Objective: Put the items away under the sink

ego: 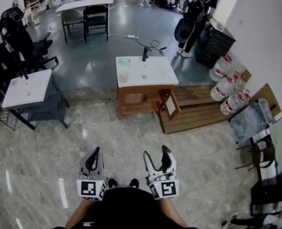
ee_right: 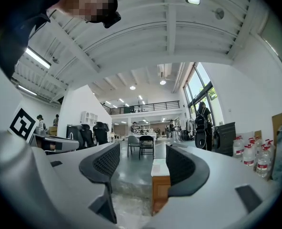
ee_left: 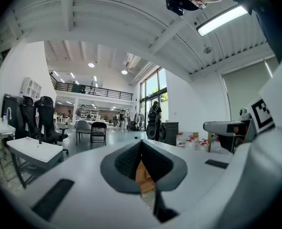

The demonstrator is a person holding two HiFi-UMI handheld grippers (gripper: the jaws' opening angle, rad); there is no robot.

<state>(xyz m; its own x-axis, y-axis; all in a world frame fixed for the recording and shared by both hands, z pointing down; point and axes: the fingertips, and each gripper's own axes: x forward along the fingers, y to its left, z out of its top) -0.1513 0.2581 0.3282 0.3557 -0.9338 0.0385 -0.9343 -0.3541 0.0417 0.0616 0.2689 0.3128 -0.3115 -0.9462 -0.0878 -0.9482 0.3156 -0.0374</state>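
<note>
White-topped table [ego: 26,87] stands off to the left. Close to the person, the left claw [ego: 96,151] has its jaws pressed together with nothing in them. Straight ahead, well apart from both claws, is the wooden sink cabinet [ego: 143,99]. A pale cup [ego: 125,62] sits on the left of its white top, near the black tap [ego: 144,54]. The right claw [ego: 156,152] is spread and empty. The cabinet door [ego: 171,105] hangs open, and water bottles [ego: 226,87] are heaped by the right wall.

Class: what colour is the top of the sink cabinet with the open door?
The top is white, on a brown wooden cabinet; head view shows it best.
</note>
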